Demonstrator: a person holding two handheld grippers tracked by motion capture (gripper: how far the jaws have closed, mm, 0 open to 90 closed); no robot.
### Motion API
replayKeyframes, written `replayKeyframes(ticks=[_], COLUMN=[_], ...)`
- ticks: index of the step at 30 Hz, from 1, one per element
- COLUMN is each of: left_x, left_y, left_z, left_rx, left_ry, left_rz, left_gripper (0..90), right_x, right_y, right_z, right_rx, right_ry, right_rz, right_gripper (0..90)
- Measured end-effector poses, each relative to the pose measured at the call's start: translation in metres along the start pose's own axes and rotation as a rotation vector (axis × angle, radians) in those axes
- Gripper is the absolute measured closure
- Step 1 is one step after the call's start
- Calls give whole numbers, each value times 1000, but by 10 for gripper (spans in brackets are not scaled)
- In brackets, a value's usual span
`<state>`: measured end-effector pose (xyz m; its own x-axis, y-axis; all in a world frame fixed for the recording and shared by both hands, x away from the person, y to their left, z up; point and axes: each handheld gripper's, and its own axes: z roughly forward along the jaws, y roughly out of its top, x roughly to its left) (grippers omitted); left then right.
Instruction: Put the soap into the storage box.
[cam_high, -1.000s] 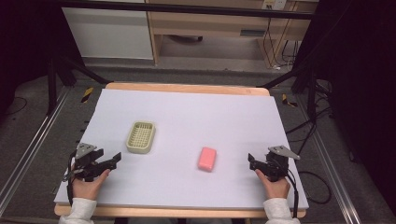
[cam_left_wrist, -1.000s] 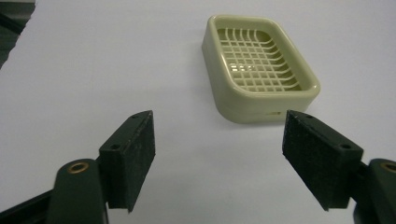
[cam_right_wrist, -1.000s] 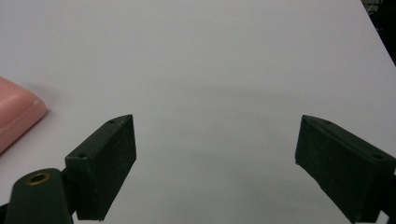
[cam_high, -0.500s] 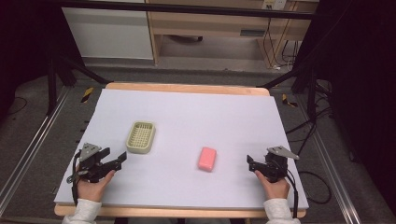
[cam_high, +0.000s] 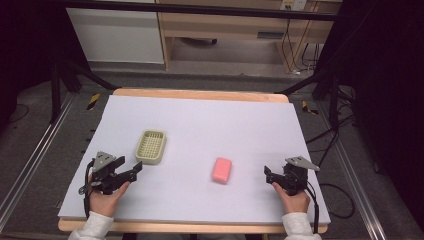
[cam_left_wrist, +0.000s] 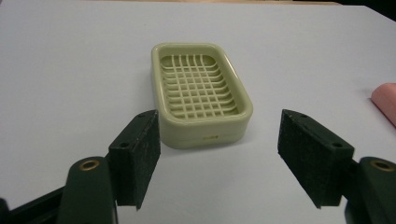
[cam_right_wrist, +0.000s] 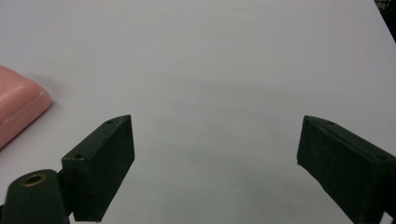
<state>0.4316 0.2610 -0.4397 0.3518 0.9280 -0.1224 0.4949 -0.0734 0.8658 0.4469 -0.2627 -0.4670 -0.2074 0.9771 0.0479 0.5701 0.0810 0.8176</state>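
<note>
Our left gripper (cam_high: 134, 169), jaws narrowing but apart with nothing between, nears the dish (cam_left_wrist: 198, 91) at the table's (cam_high: 200, 120) left; light, stiff plastic, we judge, best pinched across its long rims.

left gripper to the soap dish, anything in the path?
Nothing visible. In the left gripper view the soap dish lies just ahead of the left gripper, whose jaws have just been closing, with only bare white table between. The pink soap lies off to the side.
</note>
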Motion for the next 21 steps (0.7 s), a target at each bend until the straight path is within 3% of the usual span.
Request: replayKeyframes(ticks=[21], left_x=[-21], left_y=[22], left_z=[8], left_rx=[-8], left_ry=[-50], left_rz=[35], left_gripper=[290], right_x=[-2], right_y=[0], right_z=[-2], right_rx=[-6], right_ry=[-5], right_rz=[15], right_gripper=[115])
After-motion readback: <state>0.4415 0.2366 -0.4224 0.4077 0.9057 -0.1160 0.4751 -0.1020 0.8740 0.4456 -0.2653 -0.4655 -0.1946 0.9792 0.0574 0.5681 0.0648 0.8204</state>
